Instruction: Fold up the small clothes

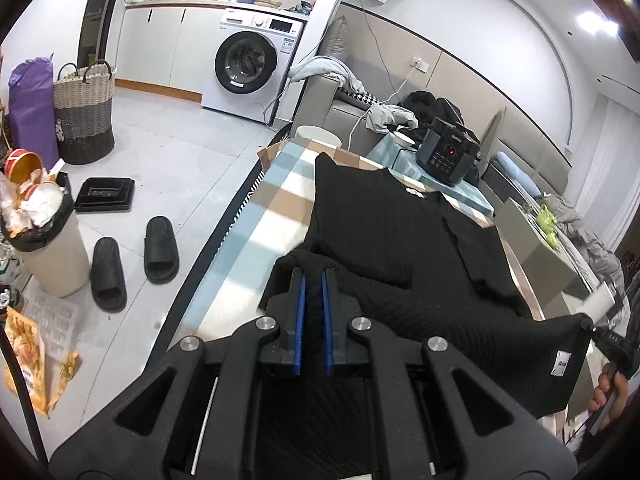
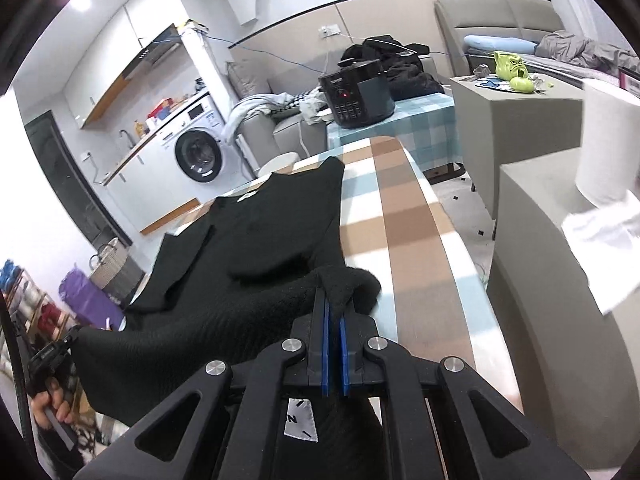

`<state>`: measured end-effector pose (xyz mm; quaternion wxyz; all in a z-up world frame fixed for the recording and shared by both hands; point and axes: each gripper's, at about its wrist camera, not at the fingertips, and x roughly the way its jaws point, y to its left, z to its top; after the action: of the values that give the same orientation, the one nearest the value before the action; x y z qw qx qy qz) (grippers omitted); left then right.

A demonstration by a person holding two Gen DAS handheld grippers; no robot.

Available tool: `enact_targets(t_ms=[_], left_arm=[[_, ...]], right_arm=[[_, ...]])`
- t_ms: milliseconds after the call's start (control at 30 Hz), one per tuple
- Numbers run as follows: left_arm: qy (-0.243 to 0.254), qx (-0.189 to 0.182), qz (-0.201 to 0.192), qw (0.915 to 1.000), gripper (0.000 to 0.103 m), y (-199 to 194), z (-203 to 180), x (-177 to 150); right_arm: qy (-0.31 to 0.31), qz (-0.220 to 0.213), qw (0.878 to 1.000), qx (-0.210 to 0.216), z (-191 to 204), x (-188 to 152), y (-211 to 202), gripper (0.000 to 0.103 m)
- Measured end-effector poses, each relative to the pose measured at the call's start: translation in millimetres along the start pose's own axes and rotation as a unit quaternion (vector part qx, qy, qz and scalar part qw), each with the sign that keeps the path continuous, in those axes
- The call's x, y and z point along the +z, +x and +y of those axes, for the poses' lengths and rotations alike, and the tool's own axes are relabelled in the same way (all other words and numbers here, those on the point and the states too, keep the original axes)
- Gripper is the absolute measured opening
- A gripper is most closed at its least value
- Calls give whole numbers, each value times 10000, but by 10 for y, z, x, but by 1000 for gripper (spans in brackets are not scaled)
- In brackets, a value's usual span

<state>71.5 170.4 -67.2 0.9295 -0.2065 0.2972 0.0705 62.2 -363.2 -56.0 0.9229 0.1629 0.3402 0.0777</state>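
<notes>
The left claw (image 1: 314, 280) is clamped on one bottom corner of the black knit garment (image 1: 380, 232), and the right claw (image 2: 334, 304) pinches the other corner. The hem hangs lifted between them, while the garment's upper part lies flat on the checked counter (image 2: 404, 216), apparently collar farthest away.
</notes>
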Motion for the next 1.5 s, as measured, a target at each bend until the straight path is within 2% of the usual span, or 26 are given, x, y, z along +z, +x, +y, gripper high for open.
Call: enact_targets(t_ms=[133,267,400,433,467,500,533,600,700,800,1000,1033,1067,1100,1133,1200,1267,1500], left_arm=[[-20,233,171,9996,5,524,-19,218],[-77,439,561,9974,5,1081,-18,280],[-202,556,931,9939,8,1350,63,243],[-207,551,955,9937,13,1398,87,211],[-184,555,962,9936,16,1381,108,198],[-156,580,954,9936,28,1372,124,177],[-113,612,963,9934,47,1370,138,153],[0,547,985,9936,59,1362,142,101],[102,565,1115,9921,59,1401,133,34],[-10,472,1273,9907,59,1512,138,3],[-53,372,1260,9913,57,1722,95,19],[-44,327,1253,9916,48,1752,74,21],[-54,296,1239,9918,41,1767,64,19],[-55,222,1271,9916,26,1787,54,15],[-23,136,1295,9915,17,1807,32,4],[114,141,1271,9917,15,1809,-30,-21],[260,166,1270,9914,13,1781,-77,-45],[265,80,1322,9908,13,1500,-50,-227]], right_arm=[[54,96,9999,-125,55,203,427,4],[57,321,9990,-309,43,298,811,4],[4,748,9957,-555,-51,301,1085,16],[17,792,9956,-509,-97,280,1072,19],[39,782,9958,-472,-139,249,1047,32],[70,768,9961,-423,-187,214,1003,48],[101,761,9964,-362,-234,176,953,53],[113,774,9967,-239,-294,109,893,54],[-3,975,9952,-116,-297,26,956,55],[-4,1090,9940,99,-261,-13,1081,55],[-92,1155,9932,69,-150,-38,1262,54],[-141,1115,9937,51,-125,-37,1272,52],[-185,1136,9933,36,-111,-38,1287,43],[-232,1136,9933,2,-95,-41,1304,33],[-273,1122,9933,5,-83,-46,1305,31],[-380,1078,9934,-31,-69,-52,1294,19],[-397,1127,9928,-18,-80,-48,1283,16],[-388,1221,9917,-47,-131,-155,1103,14]])
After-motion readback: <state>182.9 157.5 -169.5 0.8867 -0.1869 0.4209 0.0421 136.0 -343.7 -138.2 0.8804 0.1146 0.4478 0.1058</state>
